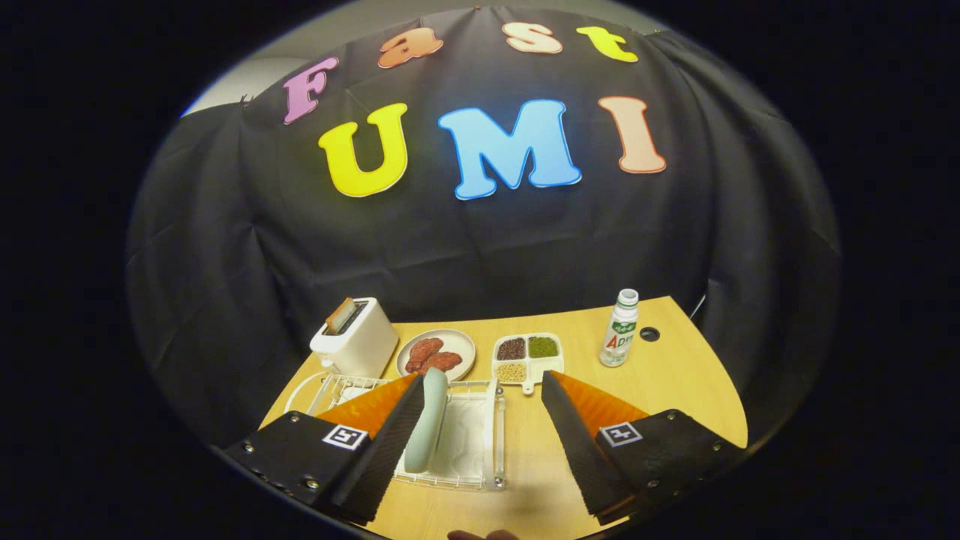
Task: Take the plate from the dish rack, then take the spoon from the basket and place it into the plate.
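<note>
The gripper (pixel 480 394) is held above the near edge of a wooden table (pixel 675 390) with its two fingers spread wide; nothing is clamped between them. The plate (pixel 429 420), pale green, stands on edge in the white wire dish rack (pixel 480 442). It is seen edge-on, so its long axis runs from the near side of the rack away toward the back of the table, with its upper rim leaning slightly toward the right. The plate sits just beside the inner face of the left finger (pixel 390 442); whether the two touch cannot be told. The right finger (pixel 577 442) is well apart from the plate, over bare tabletop to the right of the rack. The rack rests on a white drain tray and lies partly under the left finger. Beyond the rack, toward the black cloth wall, stands a white toaster (pixel 354 339) with a slice of bread upright in its slot. To the right of the toaster is a round dish (pixel 436 354) holding reddish-brown pieces of food, then a white divided tray (pixel 527 357) with dark, green and pale grains in separate compartments. Further right stands an upright bottle (pixel 619 328) with a white cap, next to a round hole in the tabletop.
</note>
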A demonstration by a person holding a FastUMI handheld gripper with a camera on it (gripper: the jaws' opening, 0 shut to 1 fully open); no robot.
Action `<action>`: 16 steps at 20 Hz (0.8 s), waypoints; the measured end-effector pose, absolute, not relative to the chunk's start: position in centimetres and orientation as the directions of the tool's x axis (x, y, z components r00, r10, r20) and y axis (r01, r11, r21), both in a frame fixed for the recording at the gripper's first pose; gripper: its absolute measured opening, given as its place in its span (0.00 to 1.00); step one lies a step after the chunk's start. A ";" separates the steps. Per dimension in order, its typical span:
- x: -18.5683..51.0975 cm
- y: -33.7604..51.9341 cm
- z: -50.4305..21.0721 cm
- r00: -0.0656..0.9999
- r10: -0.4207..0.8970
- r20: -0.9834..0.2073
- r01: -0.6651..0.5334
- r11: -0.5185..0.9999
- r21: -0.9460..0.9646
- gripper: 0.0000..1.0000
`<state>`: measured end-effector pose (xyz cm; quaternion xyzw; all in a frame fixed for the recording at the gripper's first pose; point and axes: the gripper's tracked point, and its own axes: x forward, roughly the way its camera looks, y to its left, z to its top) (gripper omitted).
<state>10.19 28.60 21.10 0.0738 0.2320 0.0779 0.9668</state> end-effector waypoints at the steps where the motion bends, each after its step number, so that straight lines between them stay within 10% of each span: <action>1: 10.4 29.2 20.8 0.872 0.187 -0.452 -0.119 0.978 0.174 0.97; 16: 13.2 36.0 12.6 0.636 0.078 -0.768 -0.006 0.995 0.097 0.97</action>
